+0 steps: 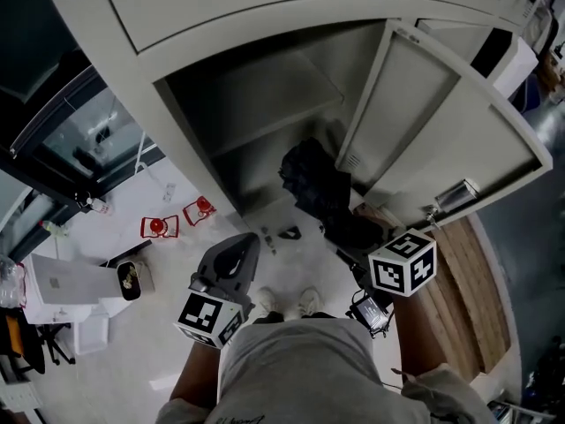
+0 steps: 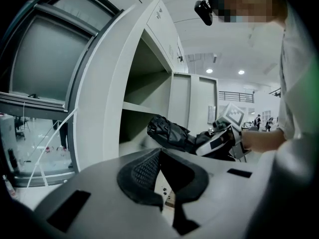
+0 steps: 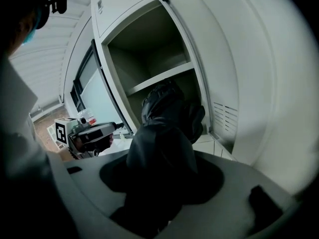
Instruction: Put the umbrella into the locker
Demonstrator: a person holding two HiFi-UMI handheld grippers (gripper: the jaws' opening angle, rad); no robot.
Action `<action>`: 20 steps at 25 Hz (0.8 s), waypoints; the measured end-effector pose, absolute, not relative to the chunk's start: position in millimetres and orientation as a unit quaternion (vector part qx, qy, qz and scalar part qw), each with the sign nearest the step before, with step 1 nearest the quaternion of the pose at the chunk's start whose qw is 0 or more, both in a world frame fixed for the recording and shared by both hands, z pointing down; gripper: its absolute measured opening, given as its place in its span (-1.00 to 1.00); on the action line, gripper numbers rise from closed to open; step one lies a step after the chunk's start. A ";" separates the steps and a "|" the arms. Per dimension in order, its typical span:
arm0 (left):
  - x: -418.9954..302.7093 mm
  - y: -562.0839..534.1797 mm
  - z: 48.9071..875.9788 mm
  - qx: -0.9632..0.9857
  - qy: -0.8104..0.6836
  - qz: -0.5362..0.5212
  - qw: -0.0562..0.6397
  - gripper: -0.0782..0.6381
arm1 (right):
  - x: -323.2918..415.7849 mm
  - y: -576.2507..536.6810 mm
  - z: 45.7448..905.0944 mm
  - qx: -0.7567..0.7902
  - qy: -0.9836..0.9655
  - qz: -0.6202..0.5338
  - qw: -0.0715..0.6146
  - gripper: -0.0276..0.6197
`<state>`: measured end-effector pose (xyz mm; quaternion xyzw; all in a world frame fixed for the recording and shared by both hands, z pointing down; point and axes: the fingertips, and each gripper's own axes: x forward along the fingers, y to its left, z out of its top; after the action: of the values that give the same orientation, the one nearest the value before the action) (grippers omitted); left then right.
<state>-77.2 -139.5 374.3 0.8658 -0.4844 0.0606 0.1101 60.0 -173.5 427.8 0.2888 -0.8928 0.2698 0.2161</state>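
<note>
A black folded umbrella (image 1: 316, 186) sticks out from my right gripper (image 1: 357, 237), which is shut on its near end. The umbrella's far end reaches into the lower opening of the open grey locker (image 1: 265, 144), under a shelf (image 1: 274, 104). In the right gripper view the umbrella (image 3: 167, 128) fills the jaws and hides the pads. My left gripper (image 1: 240, 247) hangs left of the umbrella with its jaws together and nothing between them. The left gripper view shows the umbrella (image 2: 169, 132) and the right gripper (image 2: 219, 141) in front of the locker opening.
The locker door (image 1: 433, 122) stands swung open on the right. Two red items (image 1: 159, 226) lie on the pale floor at left, near a white box (image 1: 66, 281) and a glass partition (image 1: 79, 140). A wooden board (image 1: 463, 276) lies at right. The person's shoes (image 1: 287, 303) are below.
</note>
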 end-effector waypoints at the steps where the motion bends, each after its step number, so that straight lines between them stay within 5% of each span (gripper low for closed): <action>1: -77.9 -140.2 375.0 0.867 -0.483 0.061 0.110 -0.74 | 58.4 -176.5 427.9 0.289 -0.892 0.269 0.217 -0.19; 20: -99.7 -150.6 381.4 0.865 -0.484 0.058 0.119 -0.74 | 15.1 -235.2 439.3 0.285 -0.886 0.261 0.258 -0.19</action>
<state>-99.7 -150.6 381.4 0.8649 -0.4842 0.0579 0.1188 15.1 -235.2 439.3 0.2847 -0.8856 0.2614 0.2577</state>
